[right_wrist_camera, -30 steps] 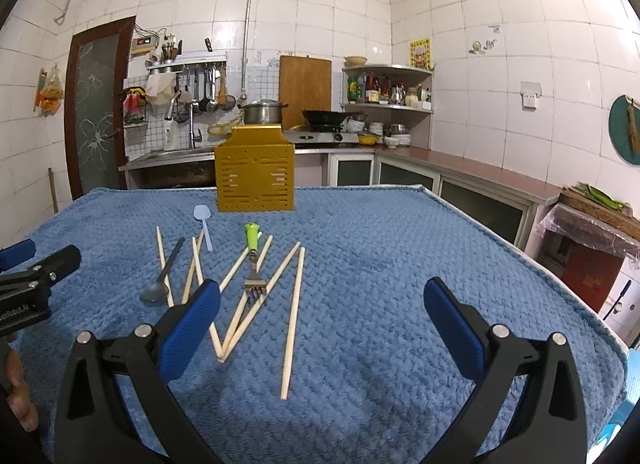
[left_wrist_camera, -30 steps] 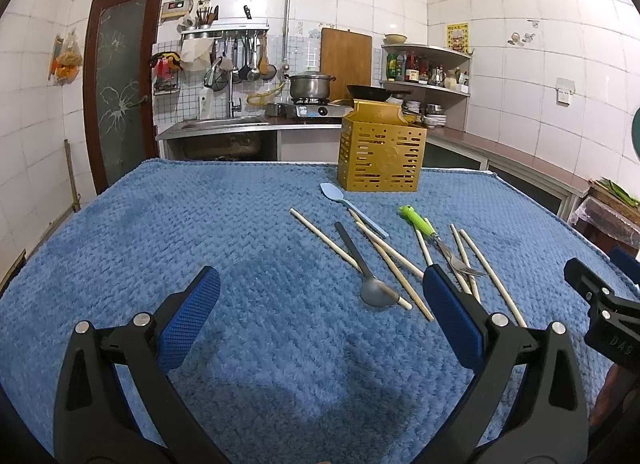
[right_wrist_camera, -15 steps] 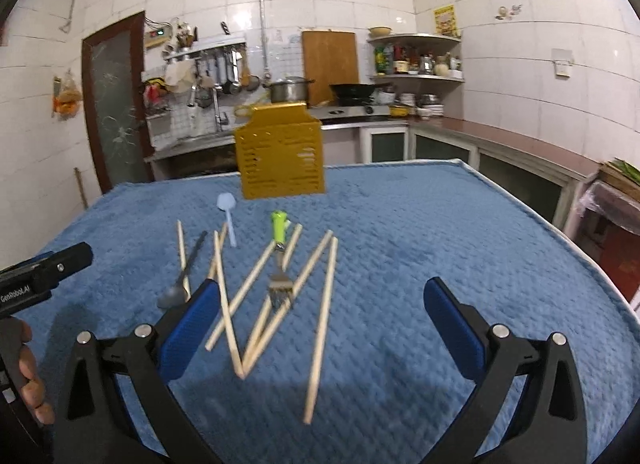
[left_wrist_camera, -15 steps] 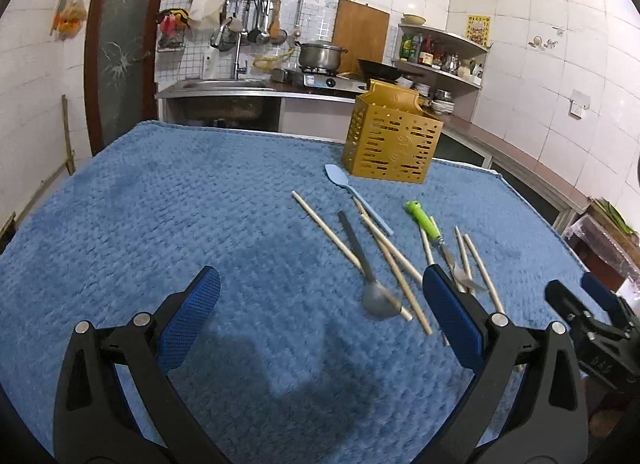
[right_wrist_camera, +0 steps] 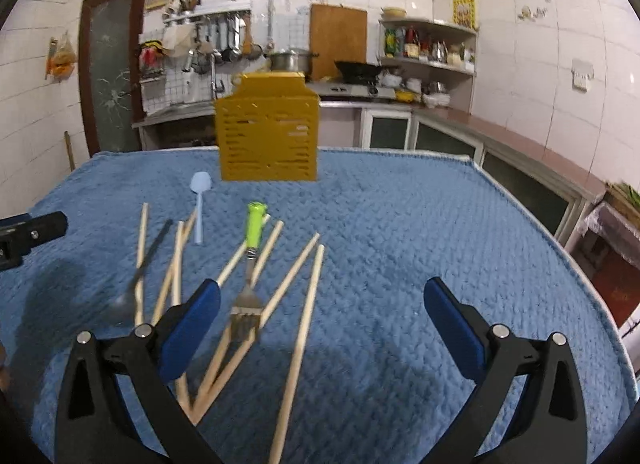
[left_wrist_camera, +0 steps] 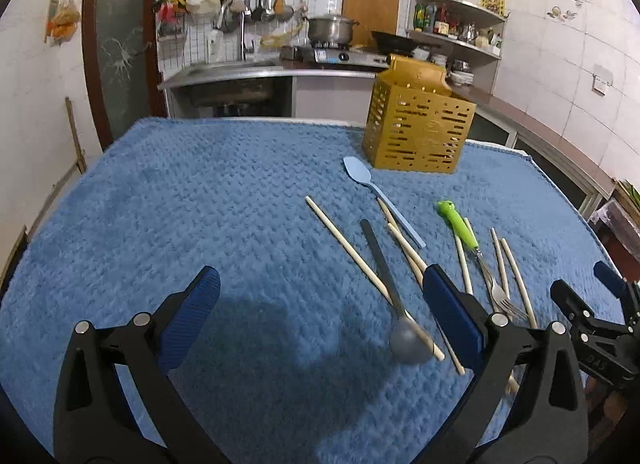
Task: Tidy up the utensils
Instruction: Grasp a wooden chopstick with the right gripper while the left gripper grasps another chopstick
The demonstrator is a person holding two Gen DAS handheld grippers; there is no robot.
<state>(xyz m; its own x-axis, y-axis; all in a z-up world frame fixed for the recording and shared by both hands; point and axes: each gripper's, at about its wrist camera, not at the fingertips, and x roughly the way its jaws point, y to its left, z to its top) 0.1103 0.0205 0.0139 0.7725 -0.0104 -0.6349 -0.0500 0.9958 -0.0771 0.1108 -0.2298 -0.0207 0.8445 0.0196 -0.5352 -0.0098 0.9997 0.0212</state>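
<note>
left gripper [left_wrist_camera: 320, 316] and right gripper [right_wrist_camera: 322, 318] fingers are spread apart, empty, above scattered chopsticks [right_wrist_camera: 298, 338] near the yellow holder [right_wrist_camera: 267, 136].

Left gripper [left_wrist_camera: 320, 320] tilted downward over the utensils, right gripper [right_wrist_camera: 322, 322] nearer the fork [right_wrist_camera: 248, 284]

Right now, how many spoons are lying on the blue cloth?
2. A pale blue spoon lies just in front of the yellow holder; a grey spoon lies nearer, across the chopsticks. The holder's inside is out of view, so more could be there.
</note>
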